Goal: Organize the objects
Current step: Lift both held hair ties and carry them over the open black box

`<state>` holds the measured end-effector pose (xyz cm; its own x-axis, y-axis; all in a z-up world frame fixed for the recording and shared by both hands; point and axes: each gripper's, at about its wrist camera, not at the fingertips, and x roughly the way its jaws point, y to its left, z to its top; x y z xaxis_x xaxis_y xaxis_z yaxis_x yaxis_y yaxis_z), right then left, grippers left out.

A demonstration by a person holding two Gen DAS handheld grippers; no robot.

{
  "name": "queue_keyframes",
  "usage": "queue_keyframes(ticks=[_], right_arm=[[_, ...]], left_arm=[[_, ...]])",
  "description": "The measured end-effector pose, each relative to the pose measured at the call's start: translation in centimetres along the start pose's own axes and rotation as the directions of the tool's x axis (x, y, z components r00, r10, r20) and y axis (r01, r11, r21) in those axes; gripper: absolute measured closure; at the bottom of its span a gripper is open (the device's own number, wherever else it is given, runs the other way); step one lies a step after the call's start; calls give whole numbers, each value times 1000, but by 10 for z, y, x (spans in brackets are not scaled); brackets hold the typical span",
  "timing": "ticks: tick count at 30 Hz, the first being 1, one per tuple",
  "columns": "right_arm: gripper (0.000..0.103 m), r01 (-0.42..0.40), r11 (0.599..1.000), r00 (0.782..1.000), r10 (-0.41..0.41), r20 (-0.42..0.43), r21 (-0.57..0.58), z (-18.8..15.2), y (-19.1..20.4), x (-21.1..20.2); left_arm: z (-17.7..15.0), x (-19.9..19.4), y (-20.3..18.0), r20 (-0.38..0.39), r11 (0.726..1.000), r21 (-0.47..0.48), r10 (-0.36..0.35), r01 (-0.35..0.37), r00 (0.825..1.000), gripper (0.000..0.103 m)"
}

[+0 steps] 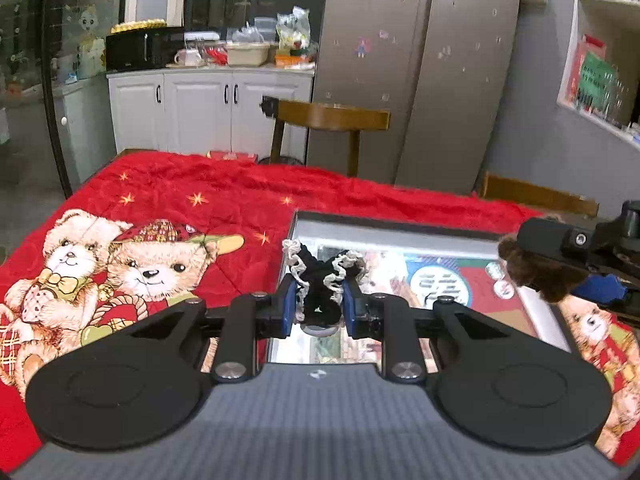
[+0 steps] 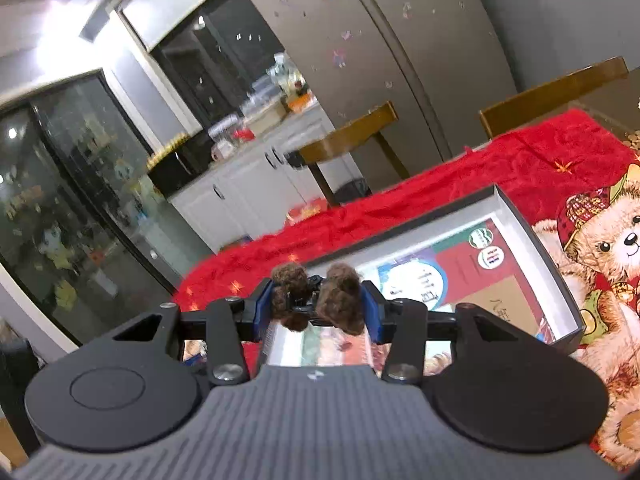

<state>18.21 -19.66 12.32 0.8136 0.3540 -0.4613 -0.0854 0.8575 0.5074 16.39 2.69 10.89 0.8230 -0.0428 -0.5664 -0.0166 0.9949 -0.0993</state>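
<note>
Left tongs clamping black bow, right tongs clamping brown fuzzy clip

Left tongs: lower centre of left wrist view, angled downward, blue pads pressed on a black hair tie with white frill, narrow gap. Right tongs: lower centre of right wrist view, tilted down, blue pads clamped on a brown fuzzy hair clip, gap wider. Right tongs also at right edge of left wrist view, clip end pointing left.
</note>
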Motion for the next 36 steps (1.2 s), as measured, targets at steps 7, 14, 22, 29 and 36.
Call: queue_keyframes(ticks=[7, 14, 22, 29, 36], right_arm=[[54, 72, 997, 996, -74, -43, -32, -15, -19, 25], [54, 59, 998, 993, -61, -103, -23, -29, -26, 48], [54, 46, 998, 993, -50, -105, -39, -38, -25, 53], [54, 43, 999, 993, -45, -110, -24, -42, -32, 60], [54, 23, 1000, 993, -26, -118, -21, -48, -35, 66]], left_arm=[[-12, 37, 6, -80, 1000, 7, -28, 29, 996, 75], [-21, 47, 2, -93, 999, 25, -46, 48, 995, 75], [-31, 59, 2, -114, 997, 7, -70, 72, 991, 75], [-34, 62, 3, -104, 997, 7, -76, 77, 992, 75], [-37, 67, 4, -108, 996, 2, -84, 85, 991, 75]])
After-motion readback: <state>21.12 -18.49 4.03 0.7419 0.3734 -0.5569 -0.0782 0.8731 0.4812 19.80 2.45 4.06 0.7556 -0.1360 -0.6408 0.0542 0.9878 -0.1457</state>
